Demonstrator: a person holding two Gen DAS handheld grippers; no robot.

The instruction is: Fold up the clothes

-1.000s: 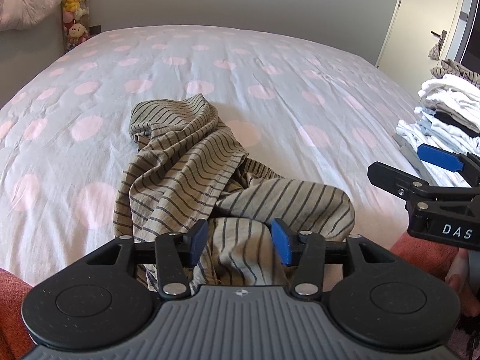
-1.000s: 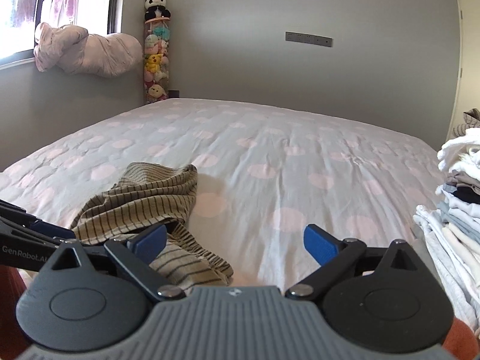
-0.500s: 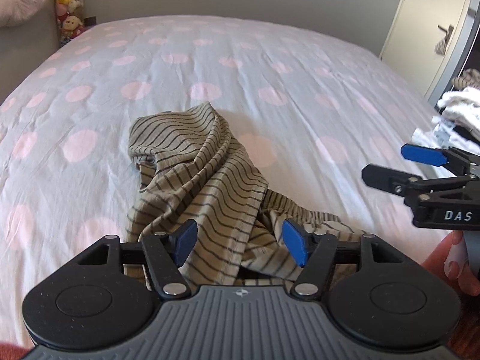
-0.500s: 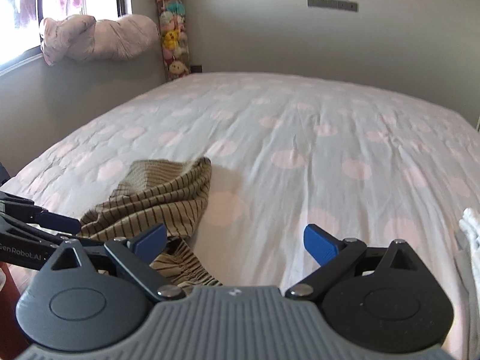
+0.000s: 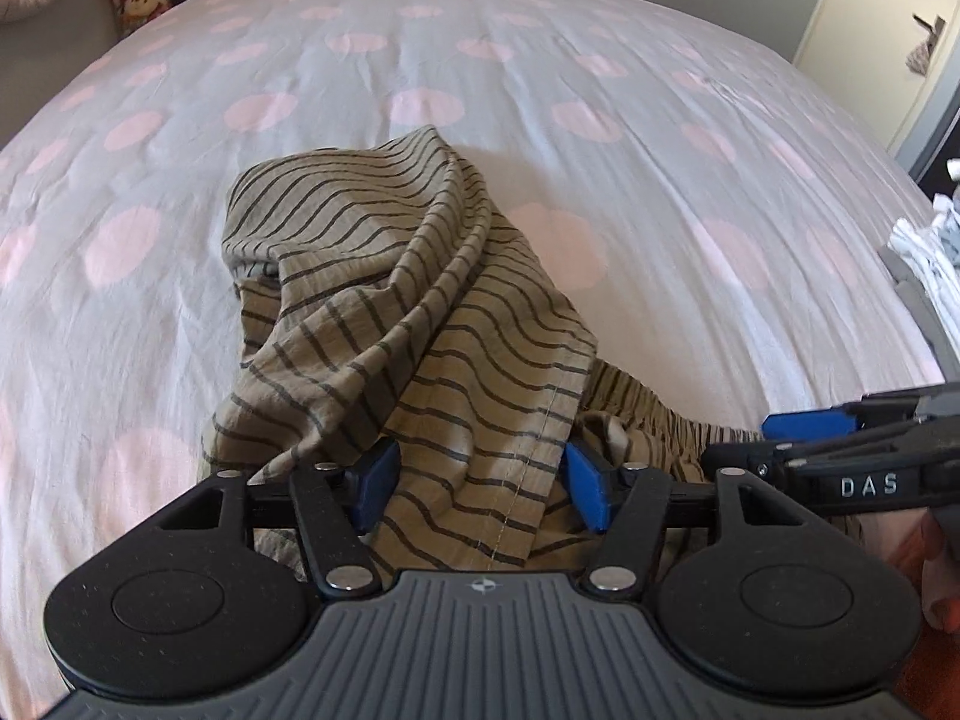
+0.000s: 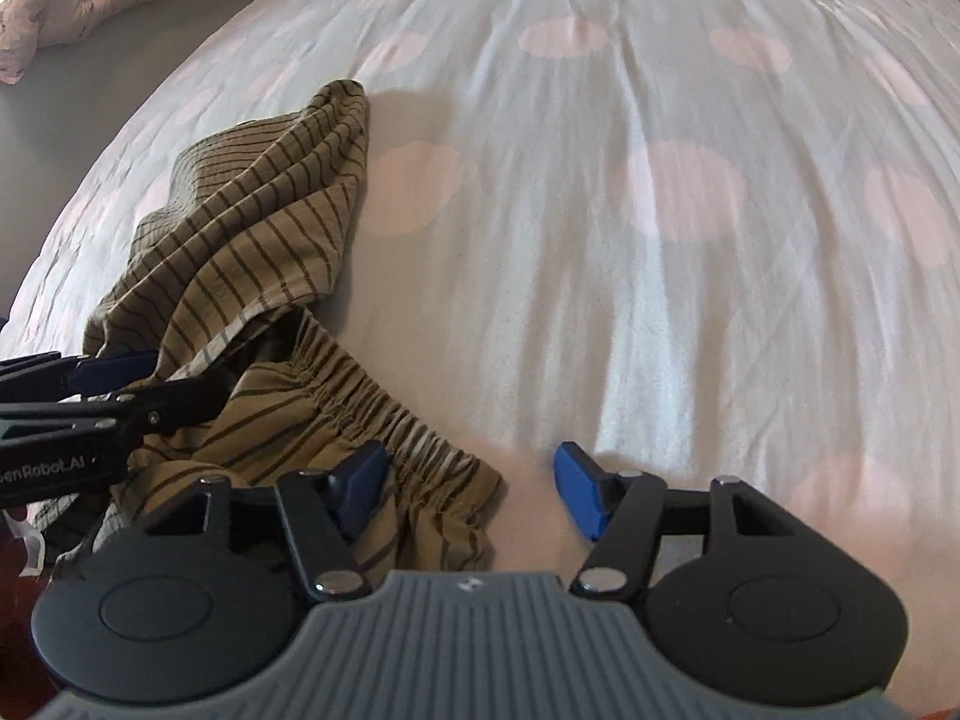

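The striped garment (image 5: 420, 324) lies in a crumpled heap on the near part of the bed (image 5: 540, 90), its far end bunched into a raised peak and its gathered elastic waistband (image 6: 384, 408) trailing out on the side of the heap nearest the right gripper. It looks like thin woven cloth — light, limp, with no stiffness of its own, so I judge it will sag and drape from whatever point is lifted and will not hold a shape until laid flat. It is not fragile, and the crinkled weave should give the blue pads enough friction to keep it from slipping.

The left gripper (image 5: 480, 483) has its fingers spread, with a hemmed flap of the garment lying loosely between them and not pinched. The right gripper (image 6: 468, 489) also has its fingers spread, low over the end of the waistband, one blue pad over the gathered cloth and the other above bare sheet.

The waistband is the best place to take hold, in my view: it is the thickest, firmest edge, and held at two points well apart along it, the rest would hang straight — the stitched hem near the left gripper is a second, thinner option

At the far right edge beyond the garment sits a pile of pale clothes (image 5: 927, 252)
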